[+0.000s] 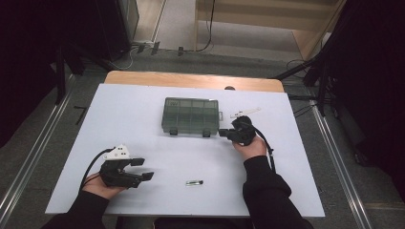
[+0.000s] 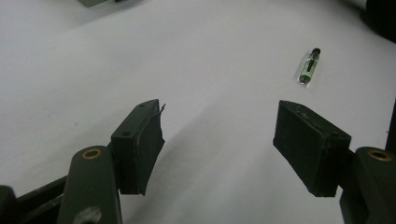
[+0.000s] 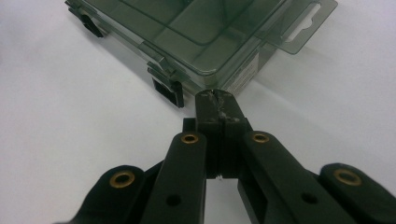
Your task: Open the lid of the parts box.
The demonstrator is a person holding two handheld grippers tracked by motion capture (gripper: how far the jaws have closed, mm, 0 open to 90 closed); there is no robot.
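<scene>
Now right gripper (image 3: 218, 100) jaws together, tips at organizer box (image 3: 187, 32) corner; left gripper (image 2: 219, 140) jaws wide apart, empty.

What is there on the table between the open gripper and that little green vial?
Nothing: in the left gripper view, only bare white table separates the left gripper, jaws wide apart, from the small green vial. The high view agrees.

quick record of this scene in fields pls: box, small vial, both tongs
box: smoky clear compartment box, lid closed, both front latches down, mid-table
vial: small green-tinted vial lying flat near the front edge
left tongs: left tongs open, nothing between them, aimed toward the vial
right tongs: right tongs shut, tips at the box's near corner; contact unclear
surface: white table
</scene>
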